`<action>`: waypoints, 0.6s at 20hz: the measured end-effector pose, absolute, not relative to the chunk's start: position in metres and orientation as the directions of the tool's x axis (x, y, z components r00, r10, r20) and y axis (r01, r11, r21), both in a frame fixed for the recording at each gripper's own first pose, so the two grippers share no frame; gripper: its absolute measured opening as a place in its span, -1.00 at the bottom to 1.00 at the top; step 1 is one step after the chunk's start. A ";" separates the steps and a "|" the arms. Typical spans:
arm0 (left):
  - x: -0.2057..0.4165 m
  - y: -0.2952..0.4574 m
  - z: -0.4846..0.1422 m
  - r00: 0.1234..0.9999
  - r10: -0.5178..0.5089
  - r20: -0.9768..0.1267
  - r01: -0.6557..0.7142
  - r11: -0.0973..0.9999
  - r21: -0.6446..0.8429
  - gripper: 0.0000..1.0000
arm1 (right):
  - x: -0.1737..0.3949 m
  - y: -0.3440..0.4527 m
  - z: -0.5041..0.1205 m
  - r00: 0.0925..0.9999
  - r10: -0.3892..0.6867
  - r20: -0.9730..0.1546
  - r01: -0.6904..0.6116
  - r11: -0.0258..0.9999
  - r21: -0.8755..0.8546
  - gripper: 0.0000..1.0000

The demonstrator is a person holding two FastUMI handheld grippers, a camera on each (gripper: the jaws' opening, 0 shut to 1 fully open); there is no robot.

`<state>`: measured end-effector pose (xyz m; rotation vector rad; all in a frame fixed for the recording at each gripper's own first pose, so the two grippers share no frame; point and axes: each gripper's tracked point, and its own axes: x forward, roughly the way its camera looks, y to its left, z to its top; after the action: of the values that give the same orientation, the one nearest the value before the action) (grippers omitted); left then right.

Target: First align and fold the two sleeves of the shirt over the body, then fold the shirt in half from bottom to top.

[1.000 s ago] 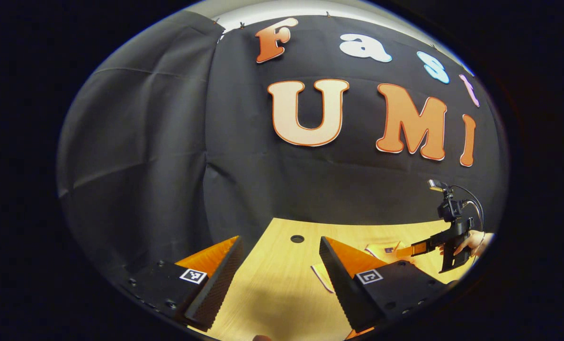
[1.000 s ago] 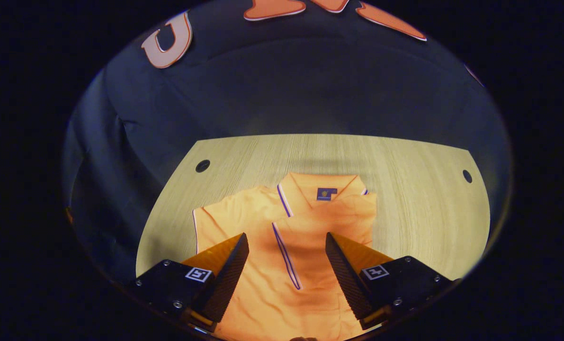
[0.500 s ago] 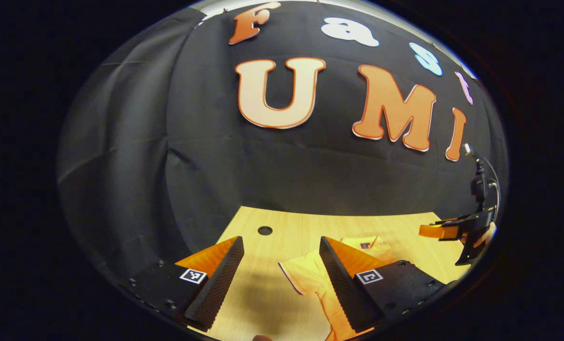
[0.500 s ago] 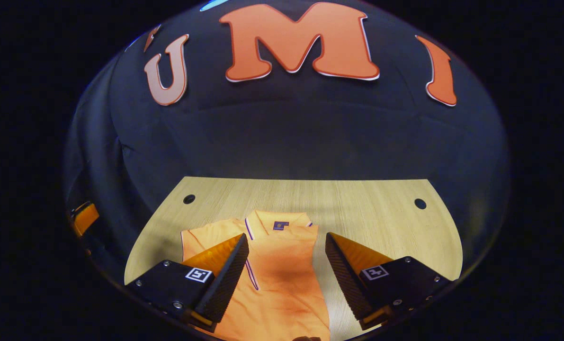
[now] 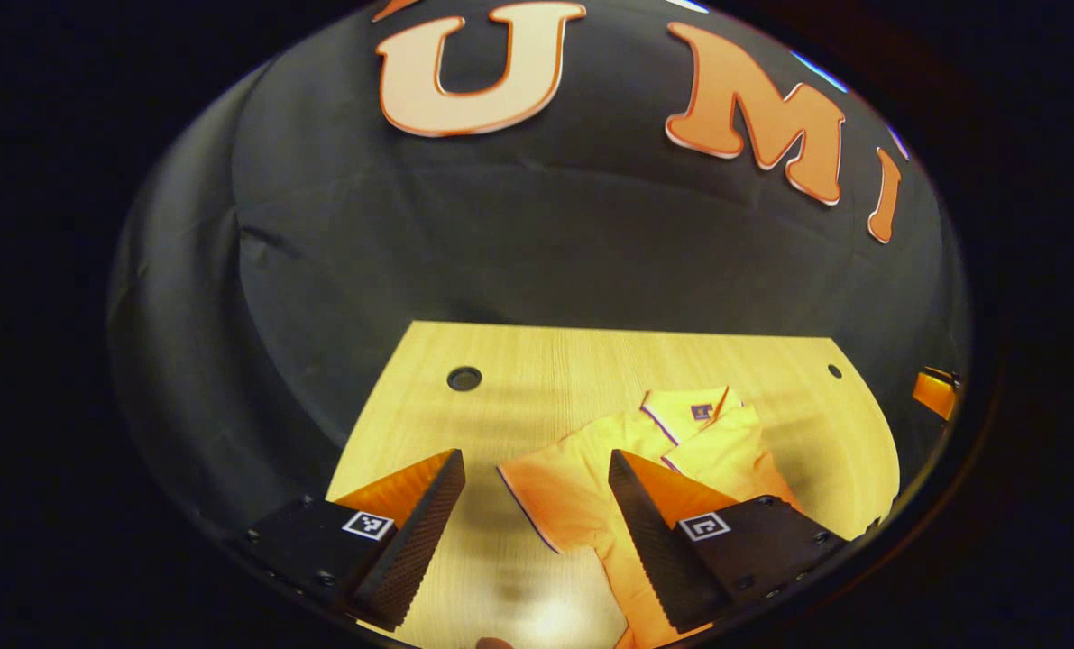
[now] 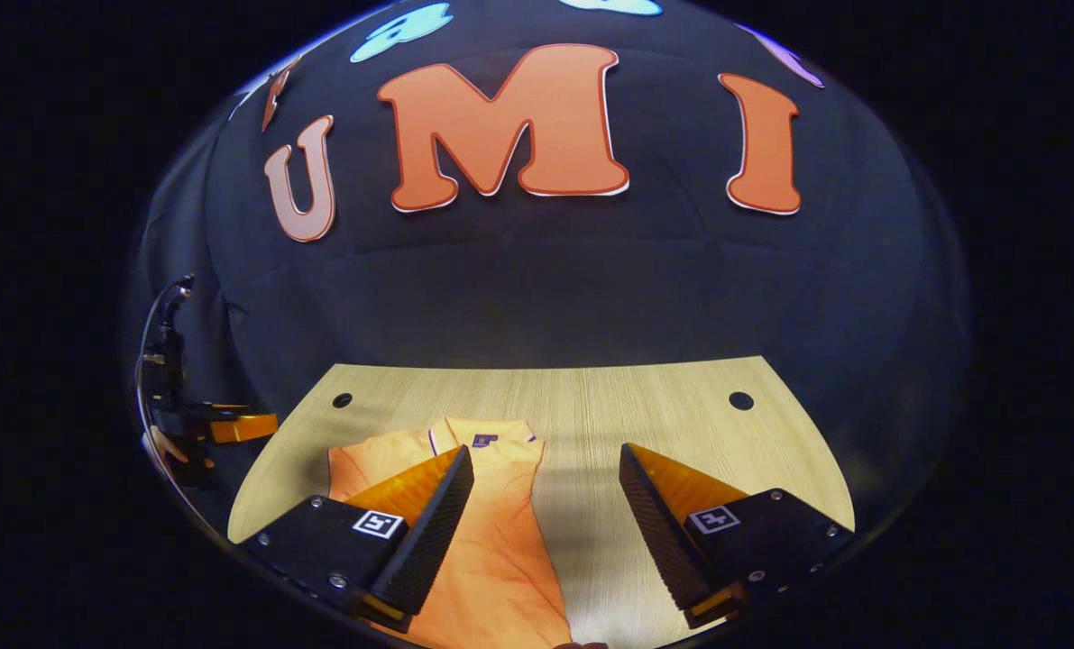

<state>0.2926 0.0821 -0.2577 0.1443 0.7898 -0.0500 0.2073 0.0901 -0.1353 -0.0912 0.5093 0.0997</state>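
1. In the left gripper view the orange polo shirt (image 5: pixel 582 487) lies on the wooden table (image 5: pixel 518 379), lower centre to lower right of the frame. Its collar (image 5: pixel 690 410) points toward the upper right, and the body runs down behind your right-hand finger.
2. The left sleeve (image 5: pixel 546 491) is still spread flat. Its piped edge sits in the gap between your left gripper (image 5: pixel 537 518) fingers, slightly right of centre. This hand looks the nearer one to that sleeve.
3. The other side of the shirt, by the collar, already looks folded over the body. So I judge the left sleeve fold comes next.
4. Left gripper: fingers wide apart, holding nothing, above the table and touching no cloth that I can make out.
5. In the right gripper view the shirt (image 6: pixel 491 541) runs from the collar at mid-frame down to the bottom edge, left of centre. Its long axis is roughly along your line of sight.
6. Right gripper (image 6: pixel 546 523): fingers wide apart and empty. The left-hand finger overlaps the shirt in the frame, and contact cannot be told.
7. The left gripper (image 6: pixel 230 425) also appears at the far left edge of the right gripper view, off the table corner.
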 end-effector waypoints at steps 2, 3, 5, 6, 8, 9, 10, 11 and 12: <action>0.298 0.087 -0.281 0.650 0.042 -0.759 0.097 0.986 0.138 0.97 | 0.200 0.080 -0.136 0.855 0.087 -0.511 -0.117 0.993 -0.027 0.98; 0.299 0.087 -0.295 0.624 0.049 -0.780 0.098 0.985 0.141 0.98 | 0.198 0.074 -0.136 0.854 0.086 -0.514 -0.116 0.993 -0.028 0.98; 0.299 0.094 -0.325 0.549 0.089 -0.831 0.069 0.986 0.151 0.97 | 0.194 0.063 -0.134 0.854 0.084 -0.513 -0.116 0.993 -0.031 0.98; 0.300 0.098 -0.340 0.513 0.104 -0.852 0.045 0.988 0.148 0.96 | 0.192 0.058 -0.130 0.853 0.090 -0.515 -0.119 0.993 -0.023 0.98; 0.298 0.106 -0.372 0.444 0.131 -0.886 -0.014 0.990 0.140 0.96 | 0.189 0.050 -0.132 0.842 0.103 -0.530 -0.115 0.993 0.011 0.98; 0.296 0.112 -0.384 0.415 0.142 -0.898 -0.041 0.990 0.137 0.96 | 0.188 0.045 -0.133 0.837 0.108 -0.537 -0.109 0.994 0.030 0.98; 0.294 0.116 -0.392 0.391 0.159 -0.907 -0.068 0.987 0.144 0.96 | 0.186 0.041 -0.131 0.834 0.109 -0.541 -0.103 0.994 0.042 0.99; 0.292 0.120 -0.401 0.372 0.171 -0.912 -0.089 0.985 0.148 0.96 | 0.185 0.035 -0.132 0.833 0.106 -0.544 -0.098 0.994 0.043 0.98; 0.291 0.123 -0.407 0.358 0.182 -0.916 -0.108 0.982 0.154 0.96 | 0.184 0.029 -0.133 0.830 0.100 -0.548 -0.094 0.995 0.040 0.98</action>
<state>0.2911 0.1232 -0.4070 0.0710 1.1900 0.1872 0.1837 0.0289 -0.1335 0.0111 0.5824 0.1030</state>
